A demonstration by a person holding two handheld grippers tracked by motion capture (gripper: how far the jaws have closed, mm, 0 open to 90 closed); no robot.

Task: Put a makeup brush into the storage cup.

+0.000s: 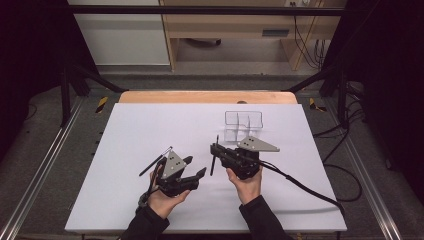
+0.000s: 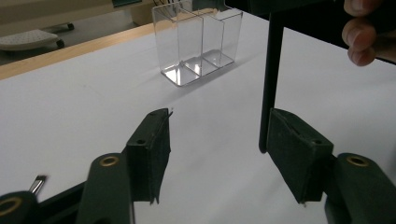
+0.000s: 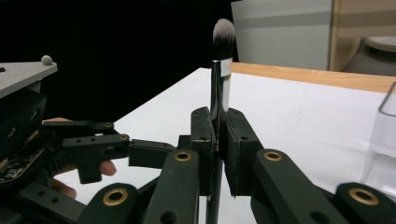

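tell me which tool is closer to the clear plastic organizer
Right. The right tool, shut on a makeup brush, sits just in front of the clear organizer, almost at its near wall. The left tool is open, farther back and off to the organizer's left.

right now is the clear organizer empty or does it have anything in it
Empty: the clear organizer stands upright on the table with bare compartments, while the makeup brush is clamped in the right gripper.

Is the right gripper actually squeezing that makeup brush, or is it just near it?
Touching. In the right gripper view, the right gripper has both pads pressed against the makeup brush handle, holding it upright.
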